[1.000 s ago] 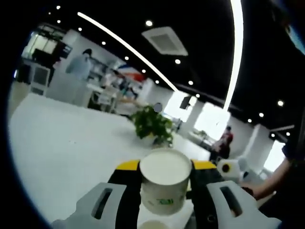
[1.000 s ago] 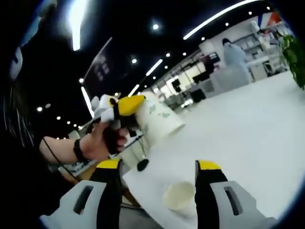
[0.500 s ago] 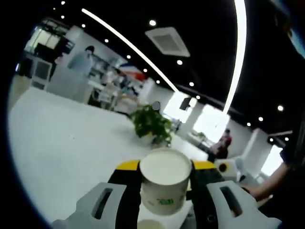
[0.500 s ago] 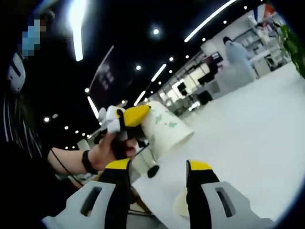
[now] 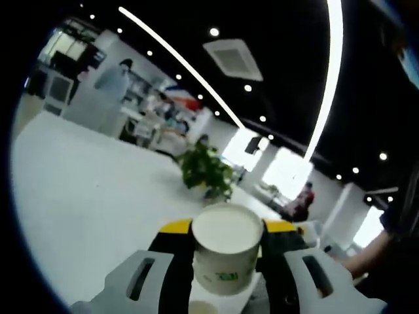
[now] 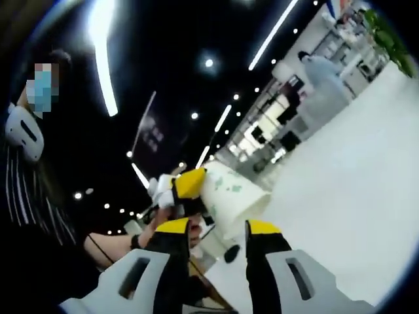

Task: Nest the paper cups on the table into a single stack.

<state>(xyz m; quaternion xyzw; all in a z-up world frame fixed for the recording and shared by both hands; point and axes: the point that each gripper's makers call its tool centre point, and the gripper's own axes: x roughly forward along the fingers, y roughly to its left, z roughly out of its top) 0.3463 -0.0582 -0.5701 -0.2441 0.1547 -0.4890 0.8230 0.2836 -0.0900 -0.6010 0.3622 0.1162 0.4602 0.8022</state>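
Left gripper [image 5: 226, 252] is squeezing a cup [image 5: 226, 252] mid-wall, lifted above the table [image 5: 85, 196]. It's thin paper (crushes easily), so grip gently. Right gripper [image 6: 216, 239] is hanging part-open, empty.

White table [image 5: 78, 190] with a potted plant [image 5: 207, 171] at its far edge

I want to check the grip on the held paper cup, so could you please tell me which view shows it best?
The left gripper view shows it best: the paper cup sits close up between the left claw's jaws, open mouth facing the camera. The right gripper view shows the same cup from the side, smaller and tilted, partly behind the right claw.
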